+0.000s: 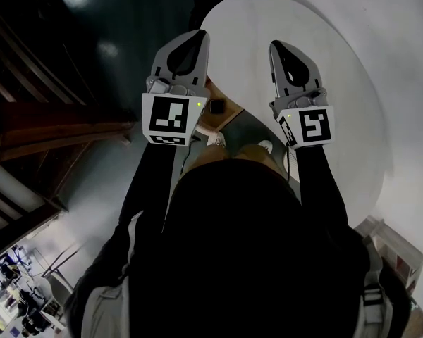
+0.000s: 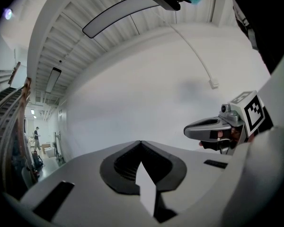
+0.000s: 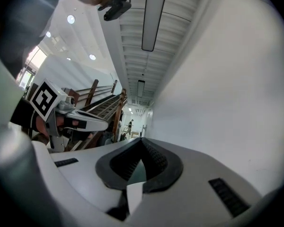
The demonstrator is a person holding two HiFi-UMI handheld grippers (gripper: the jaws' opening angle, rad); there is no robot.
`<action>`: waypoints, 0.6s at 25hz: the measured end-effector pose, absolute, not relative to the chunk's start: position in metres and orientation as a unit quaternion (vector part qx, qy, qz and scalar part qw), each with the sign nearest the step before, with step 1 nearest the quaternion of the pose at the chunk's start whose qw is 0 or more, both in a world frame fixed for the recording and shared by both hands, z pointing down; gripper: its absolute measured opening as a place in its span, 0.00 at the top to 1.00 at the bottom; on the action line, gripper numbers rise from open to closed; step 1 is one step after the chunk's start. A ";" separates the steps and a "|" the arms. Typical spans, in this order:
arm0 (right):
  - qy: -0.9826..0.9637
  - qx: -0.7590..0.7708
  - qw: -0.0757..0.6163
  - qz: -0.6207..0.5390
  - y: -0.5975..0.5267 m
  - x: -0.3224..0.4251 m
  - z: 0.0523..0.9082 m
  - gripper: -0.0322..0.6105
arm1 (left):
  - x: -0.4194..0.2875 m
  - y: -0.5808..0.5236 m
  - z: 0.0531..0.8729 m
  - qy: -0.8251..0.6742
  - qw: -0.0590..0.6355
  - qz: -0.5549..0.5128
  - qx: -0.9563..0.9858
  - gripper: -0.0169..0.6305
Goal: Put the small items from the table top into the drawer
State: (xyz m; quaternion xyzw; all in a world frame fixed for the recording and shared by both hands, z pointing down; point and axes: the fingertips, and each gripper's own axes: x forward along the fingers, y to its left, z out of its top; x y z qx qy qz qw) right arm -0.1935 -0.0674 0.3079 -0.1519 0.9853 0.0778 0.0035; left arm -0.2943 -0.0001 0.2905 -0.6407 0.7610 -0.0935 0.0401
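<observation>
Above the near edge of the white tabletop (image 1: 324, 41), the person holds both tools up side by side, tips aimed toward 12 o'clock and away from the body. The left claw (image 2: 141, 143) has its jaws pressed together with nothing between them. Its own view looks only at a bare wall and ceiling, with its partner off at 3 o'clock. The right claw (image 3: 142, 141) is likewise closed and empty, facing wall and ceiling lights, with the other tool at 9 o'clock.

This reads as a neutral pose, not a working one. The tips are raised well clear of the furniture, and neither points at anything to grasp, so the task seems not to be under way at this moment.

Between the two tools in the head view, just below the tabletop's rim at about 12 o'clock from the person's torso, a brown wooden drawer (image 1: 210, 120) appears to be pulled open. A small dark item (image 1: 216, 106) sits in it, where the task wants it. No small item shows on the visible part of the tabletop, though the arms and body hide the nearest strip.
</observation>
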 end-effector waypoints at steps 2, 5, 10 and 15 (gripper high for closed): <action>0.985 -0.150 -0.005 0.088 -0.065 -0.192 0.310 0.91 | -0.293 0.001 0.293 0.762 0.040 -0.097 -0.639 0.95; 0.985 -0.149 -0.003 0.088 -0.065 -0.192 0.310 0.91 | -0.292 0.000 0.293 0.763 0.038 -0.092 -0.638 0.95; 0.985 -0.151 0.000 0.086 -0.065 -0.193 0.309 0.91 | -0.293 0.001 0.292 0.763 0.038 -0.087 -0.640 0.95; 0.984 -0.156 0.003 0.087 -0.066 -0.193 0.306 0.91 | -0.293 0.001 0.290 0.762 0.040 -0.089 -0.640 0.95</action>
